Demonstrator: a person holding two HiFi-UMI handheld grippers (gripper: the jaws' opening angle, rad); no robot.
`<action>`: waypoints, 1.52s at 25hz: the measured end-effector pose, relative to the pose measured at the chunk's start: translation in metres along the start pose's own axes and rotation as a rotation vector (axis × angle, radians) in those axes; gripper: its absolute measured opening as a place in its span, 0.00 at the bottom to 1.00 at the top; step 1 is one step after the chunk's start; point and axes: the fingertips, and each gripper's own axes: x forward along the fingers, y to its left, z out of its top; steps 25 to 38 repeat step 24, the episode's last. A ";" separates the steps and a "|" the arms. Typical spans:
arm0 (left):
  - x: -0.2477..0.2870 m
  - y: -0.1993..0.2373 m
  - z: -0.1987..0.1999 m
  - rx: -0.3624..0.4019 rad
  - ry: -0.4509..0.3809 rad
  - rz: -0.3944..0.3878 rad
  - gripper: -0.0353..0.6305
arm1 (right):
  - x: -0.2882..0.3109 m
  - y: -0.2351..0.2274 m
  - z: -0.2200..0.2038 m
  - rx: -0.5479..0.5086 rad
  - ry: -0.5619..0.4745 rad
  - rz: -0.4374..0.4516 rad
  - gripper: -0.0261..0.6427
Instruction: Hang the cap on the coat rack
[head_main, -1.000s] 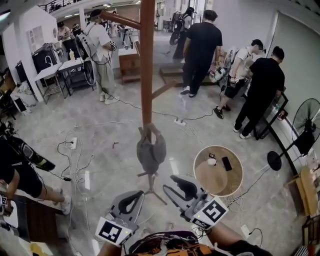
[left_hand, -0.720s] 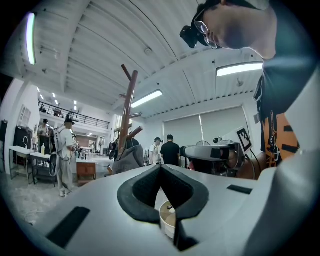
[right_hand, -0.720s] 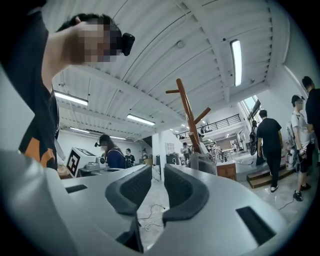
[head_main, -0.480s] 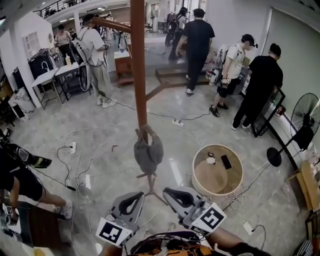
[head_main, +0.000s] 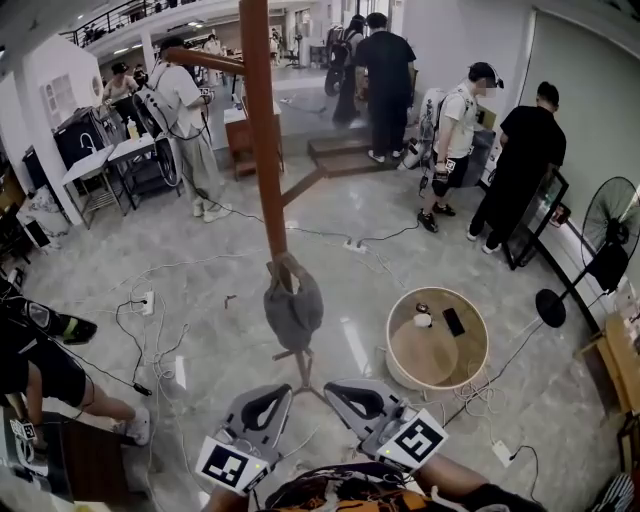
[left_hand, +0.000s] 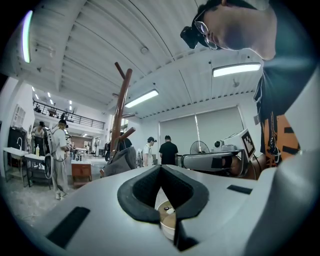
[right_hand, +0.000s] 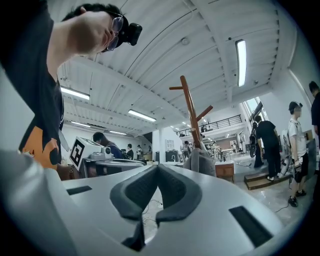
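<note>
A grey cap (head_main: 293, 305) hangs on a low peg of the brown wooden coat rack (head_main: 262, 150), which stands on the floor ahead of me. Both grippers sit low in the head view, short of the rack and apart from the cap. My left gripper (head_main: 268, 396) is shut and empty; in its own view the jaw tips (left_hand: 160, 167) meet, with the cap (left_hand: 121, 160) and the rack (left_hand: 120, 110) beyond. My right gripper (head_main: 345, 390) is shut with nothing in it. In the right gripper view its tips (right_hand: 157, 167) touch, and the cap (right_hand: 201, 162) hangs further off to the right.
A round wooden table (head_main: 437, 340) with a phone and small items stands right of the rack. Cables and power strips (head_main: 148, 300) run across the floor. A standing fan (head_main: 610, 235) is at the right. Several people stand at the back; one sits at the left (head_main: 40, 360).
The right gripper's jaws have come together, empty. Both grippers sit slightly lower and nearer me. The cap stays on its peg as the view swings.
</note>
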 end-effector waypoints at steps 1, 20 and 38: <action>0.000 -0.001 0.000 0.000 0.001 0.001 0.07 | -0.001 -0.001 -0.001 -0.007 0.007 -0.002 0.06; 0.008 -0.007 0.008 -0.020 -0.035 0.002 0.07 | 0.002 -0.005 0.010 -0.012 -0.008 0.013 0.06; 0.005 -0.004 0.003 -0.015 -0.019 0.005 0.07 | 0.005 -0.004 0.008 -0.014 -0.012 0.013 0.06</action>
